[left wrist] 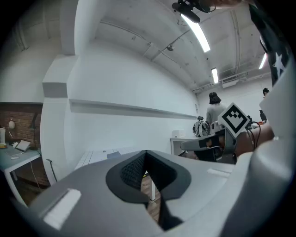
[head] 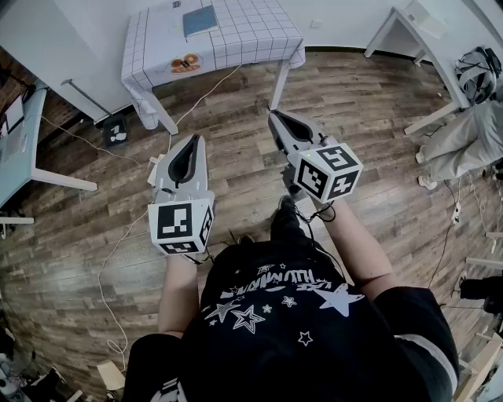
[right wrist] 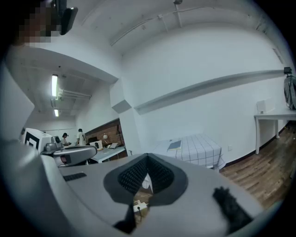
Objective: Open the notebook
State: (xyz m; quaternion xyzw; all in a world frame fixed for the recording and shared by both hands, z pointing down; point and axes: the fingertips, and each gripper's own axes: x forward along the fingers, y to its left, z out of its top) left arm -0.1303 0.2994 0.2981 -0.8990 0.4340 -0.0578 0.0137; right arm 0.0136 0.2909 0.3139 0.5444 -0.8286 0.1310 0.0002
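A blue notebook (head: 200,20) lies shut on the far table with a white checked cloth (head: 251,35). It shows small in the left gripper view (left wrist: 114,154) and in the right gripper view (right wrist: 175,145). My left gripper (head: 191,142) and right gripper (head: 274,118) are held side by side over the wooden floor, well short of the table and pointing toward it. Both have their jaws together with nothing between them, as the left gripper (left wrist: 146,152) and the right gripper (right wrist: 147,156) show in their own views.
An orange and black object (head: 186,63) lies at the table's near left corner. Cables (head: 118,235) run over the floor. A desk (head: 20,149) stands at the left, white desks (head: 416,35) at the right, and a seated person (head: 464,141) beside them.
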